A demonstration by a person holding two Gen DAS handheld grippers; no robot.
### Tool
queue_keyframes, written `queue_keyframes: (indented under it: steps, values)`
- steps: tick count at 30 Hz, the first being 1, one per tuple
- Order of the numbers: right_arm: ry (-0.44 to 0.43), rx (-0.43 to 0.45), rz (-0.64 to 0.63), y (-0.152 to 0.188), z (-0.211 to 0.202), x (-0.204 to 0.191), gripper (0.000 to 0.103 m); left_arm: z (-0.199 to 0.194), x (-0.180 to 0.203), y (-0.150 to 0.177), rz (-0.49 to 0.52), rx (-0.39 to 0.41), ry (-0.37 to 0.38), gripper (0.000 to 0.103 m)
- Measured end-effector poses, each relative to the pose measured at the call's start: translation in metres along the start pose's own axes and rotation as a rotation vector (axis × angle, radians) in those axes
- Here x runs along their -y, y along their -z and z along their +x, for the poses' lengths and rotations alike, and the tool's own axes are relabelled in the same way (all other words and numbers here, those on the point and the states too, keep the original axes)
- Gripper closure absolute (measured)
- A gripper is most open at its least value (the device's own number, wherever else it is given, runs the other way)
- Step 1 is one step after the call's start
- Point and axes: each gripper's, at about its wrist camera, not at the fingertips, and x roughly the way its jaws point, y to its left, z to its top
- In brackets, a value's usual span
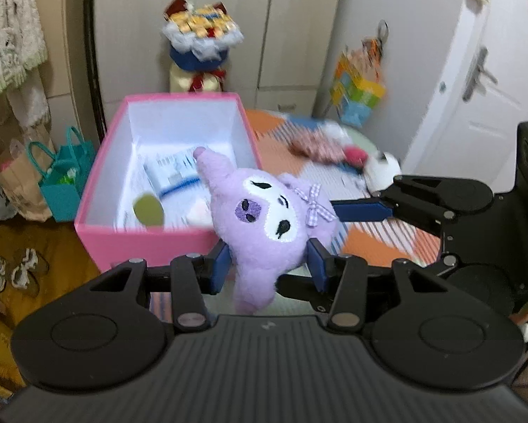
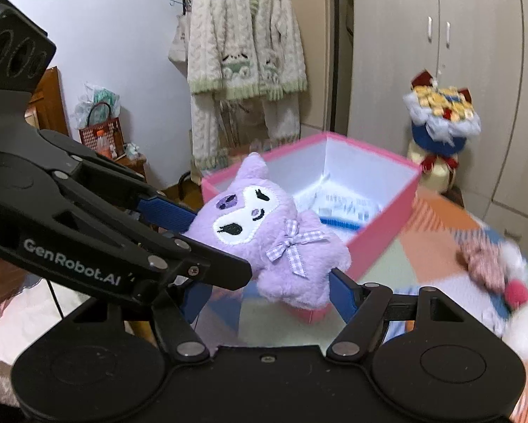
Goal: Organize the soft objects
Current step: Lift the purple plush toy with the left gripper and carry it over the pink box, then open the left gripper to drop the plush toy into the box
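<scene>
A purple plush (image 1: 264, 218) with a checked bow hangs above the table, just in front of the pink box (image 1: 151, 243). My left gripper (image 1: 269, 268) is shut on its lower body, with both blue pads pressed into the fur. The right gripper's finger (image 1: 362, 211) reaches in from the right and touches the plush beside the bow. In the right wrist view the plush (image 2: 264, 232) sits between the jaws of my right gripper (image 2: 267, 294). The right pad touches it and a gap shows at the left pad. The left gripper's finger (image 2: 165, 211) meets its head. The box (image 2: 387, 225) holds papers.
More soft toys lie on the patterned tabletop (image 1: 380, 243): a checked brown one (image 1: 320, 146) and a white one (image 1: 383, 172). A bouquet toy (image 1: 200, 35) stands behind the box. Teal bags (image 1: 66, 176) sit on the floor at the left, and a cardigan (image 2: 242, 46) hangs on the wall.
</scene>
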Motion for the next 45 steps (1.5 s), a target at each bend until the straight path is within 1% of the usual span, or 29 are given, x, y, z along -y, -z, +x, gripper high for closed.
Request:
queue_keyframes:
  steps: [2,5,8,10,14,18,20,23,28,30,31,32,34,35,39,42,45]
  values:
    - [0.004,0.016,-0.028,-0.012,0.01,0.005,0.028,0.008,-0.012,-0.01,-0.013,0.037,-0.014,0.058]
    - [0.011,0.011,-0.051,-0.031,0.031,0.019,0.028,0.028,-0.031,-0.027,-0.051,0.058,-0.005,0.058]
    - [0.008,-0.013,-0.059,-0.05,0.055,0.037,0.029,0.055,-0.051,-0.048,-0.098,0.048,0.001,0.058]
    - [-0.014,-0.046,-0.041,-0.063,0.075,0.052,0.029,0.073,-0.063,-0.06,-0.124,0.037,-0.006,0.058]
    - [-0.039,-0.094,-0.032,-0.081,0.109,0.074,0.029,0.117,-0.09,-0.083,-0.198,-0.022,-0.012,0.057]
    - [-0.071,-0.193,0.001,-0.094,0.147,0.095,0.029,0.155,-0.116,-0.094,-0.286,-0.084,-0.001,0.057]
    - [-0.073,-0.225,0.005,-0.097,0.165,0.1,0.029,0.171,-0.126,-0.097,-0.314,-0.114,0.0,0.057]
    - [-0.065,-0.271,-0.032,-0.099,0.19,0.104,0.03,0.19,-0.136,-0.1,-0.333,-0.144,-0.019,0.057]
    - [-0.048,-0.312,-0.068,-0.102,0.219,0.107,0.03,0.209,-0.145,-0.105,-0.344,-0.174,-0.062,0.057]
    - [-0.032,-0.317,-0.111,-0.101,0.224,0.104,0.03,0.213,-0.144,-0.107,-0.315,-0.178,-0.084,0.055]
    - [-0.018,-0.313,-0.127,-0.1,0.226,0.104,0.033,0.213,-0.144,-0.107,-0.308,-0.177,-0.095,0.054]
    - [-0.001,-0.307,-0.136,-0.099,0.227,0.104,0.031,0.211,-0.144,-0.106,-0.303,-0.18,-0.096,0.054]
    - [0.007,-0.303,-0.119,-0.095,0.226,0.107,0.031,0.206,-0.145,-0.104,-0.306,-0.172,-0.092,0.05]
    - [-0.001,-0.301,-0.1,-0.093,0.222,0.108,0.031,0.201,-0.144,-0.103,-0.295,-0.163,-0.098,0.05]
    - [-0.032,-0.253,-0.066,-0.085,0.197,0.111,0.031,0.18,-0.135,-0.098,-0.209,-0.134,-0.124,0.05]
    - [-0.033,-0.222,-0.076,-0.081,0.172,0.108,0.031,0.156,-0.122,-0.096,-0.136,-0.107,-0.141,0.05]
    - [-0.034,-0.205,-0.077,-0.078,0.145,0.106,0.031,0.131,-0.106,-0.094,-0.06,-0.08,-0.141,0.049]
